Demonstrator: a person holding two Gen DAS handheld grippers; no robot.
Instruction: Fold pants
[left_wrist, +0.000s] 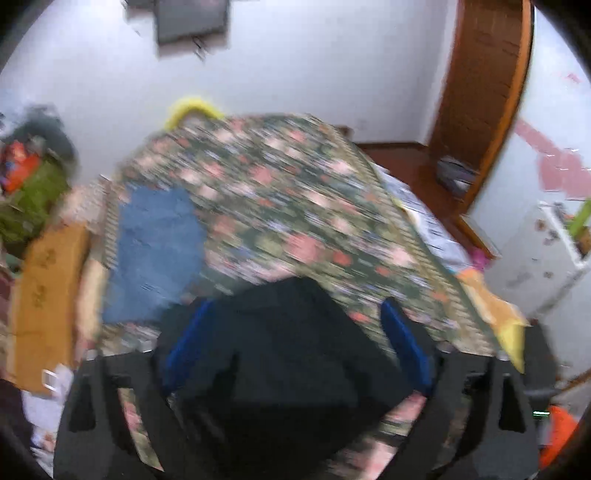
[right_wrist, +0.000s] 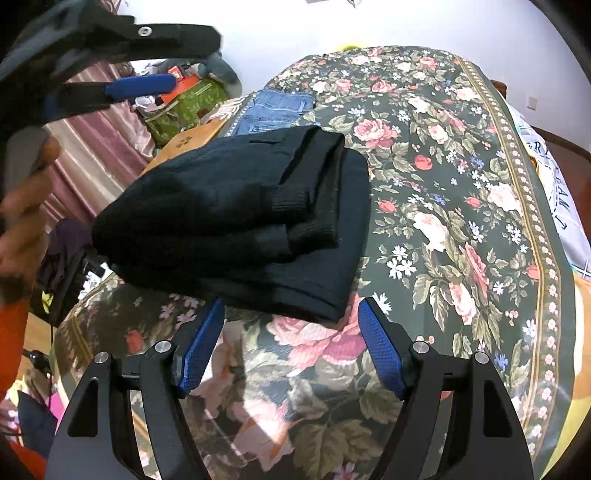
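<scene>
Both spread and released, the left gripper (left_wrist: 295, 343) and right gripper (right_wrist: 291, 339) flank the folded black pants (right_wrist: 240, 221), apparently finished, lying ahead on the bed (right_wrist: 461, 184).

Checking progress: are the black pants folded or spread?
Folded: the pants lie as a compact stacked bundle, layered edges showing, on the bedspread.

Folded pants (right_wrist: 240, 218) lie on a bed (right_wrist: 461, 221), just beyond the spread fingers of the right gripper (right_wrist: 291, 314). Behind the pants, farther up the bed, lies a pair of jeans (right_wrist: 277, 110). The left gripper (right_wrist: 162, 62) hangs above and left of the pants, apart from them. Bags (right_wrist: 184, 103) sit off the bed's left side
</scene>
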